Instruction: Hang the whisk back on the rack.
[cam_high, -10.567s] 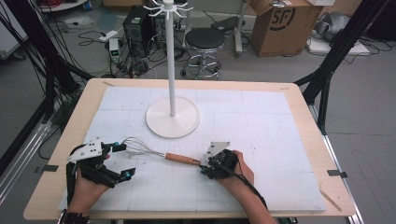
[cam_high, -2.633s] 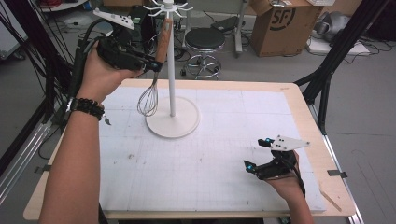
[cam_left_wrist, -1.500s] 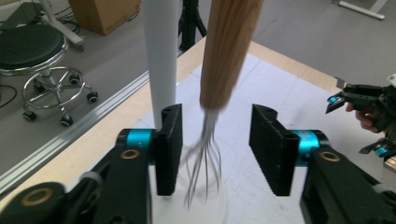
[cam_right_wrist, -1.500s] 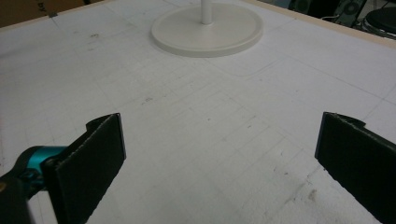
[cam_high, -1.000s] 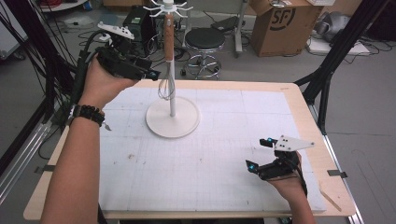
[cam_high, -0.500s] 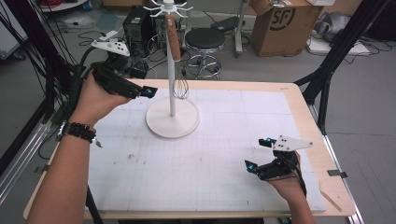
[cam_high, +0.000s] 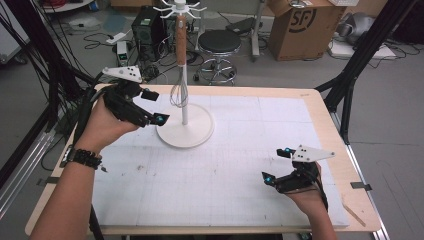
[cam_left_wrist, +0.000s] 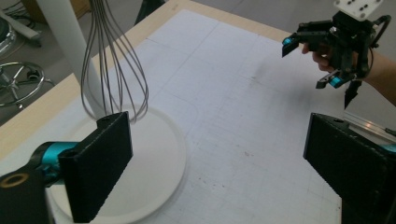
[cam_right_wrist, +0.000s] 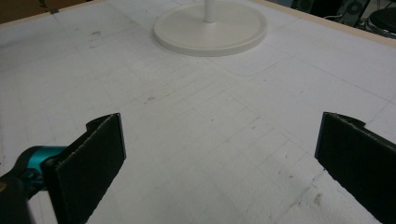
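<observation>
A whisk with a wooden handle (cam_high: 180, 42) hangs from the top hooks of a white stand (cam_high: 184, 107), its wire loops (cam_high: 178, 95) beside the pole. My left gripper (cam_high: 155, 106) hovers just left of the stand, clear of the whisk. Its jaws have just been opening and nothing is between them. In the left gripper view the whisk wires (cam_left_wrist: 114, 60) dangle above the stand's round base (cam_left_wrist: 154, 163), beyond my left gripper (cam_left_wrist: 219, 172). My right gripper (cam_high: 275, 164) rests low over the mat at the front right, open with nothing in it; the right gripper (cam_right_wrist: 219, 163) faces the base (cam_right_wrist: 210, 30).
A white gridded mat (cam_high: 235, 165) covers the wooden table (cam_high: 335, 150). A thin wooden strip (cam_high: 353, 213) lies by the front right corner. Beyond the far edge stand a black stool (cam_high: 219, 45), a cardboard box (cam_high: 302, 25) and a computer case (cam_high: 145, 25).
My left gripper has let go of the whisk handle, opened, and moved down and to the left away from the stand. The whisk stays hanging. The right gripper has not moved.
</observation>
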